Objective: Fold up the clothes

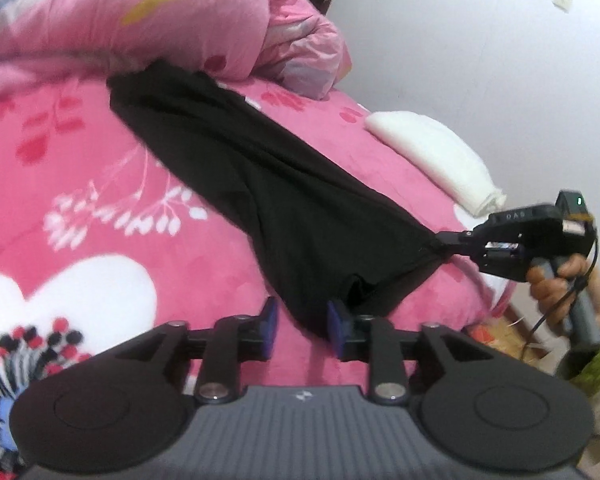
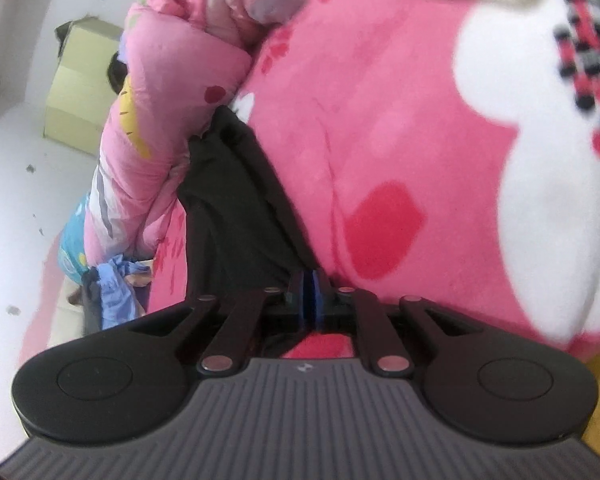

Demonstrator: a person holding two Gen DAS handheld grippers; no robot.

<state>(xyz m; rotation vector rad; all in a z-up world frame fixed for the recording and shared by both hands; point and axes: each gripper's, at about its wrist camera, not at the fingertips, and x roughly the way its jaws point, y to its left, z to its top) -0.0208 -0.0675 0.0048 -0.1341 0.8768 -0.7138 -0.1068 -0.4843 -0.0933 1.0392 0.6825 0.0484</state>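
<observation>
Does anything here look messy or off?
Yes: the black garment lies bunched and twisted, not flat, its far end tucked under the heaped pink quilt. Only the right gripper pinches it.

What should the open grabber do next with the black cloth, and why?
Probably close the left gripper on the near edge of the black garment. Its jaws stand open there, while the right gripper already pinches another corner, leaving the cloth stretched but held at one end.

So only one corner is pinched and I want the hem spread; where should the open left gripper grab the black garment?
Take the black garment at its free near corner, beside the left gripper, coming from the near side. The right gripper already pulls the other corner taut.
</observation>
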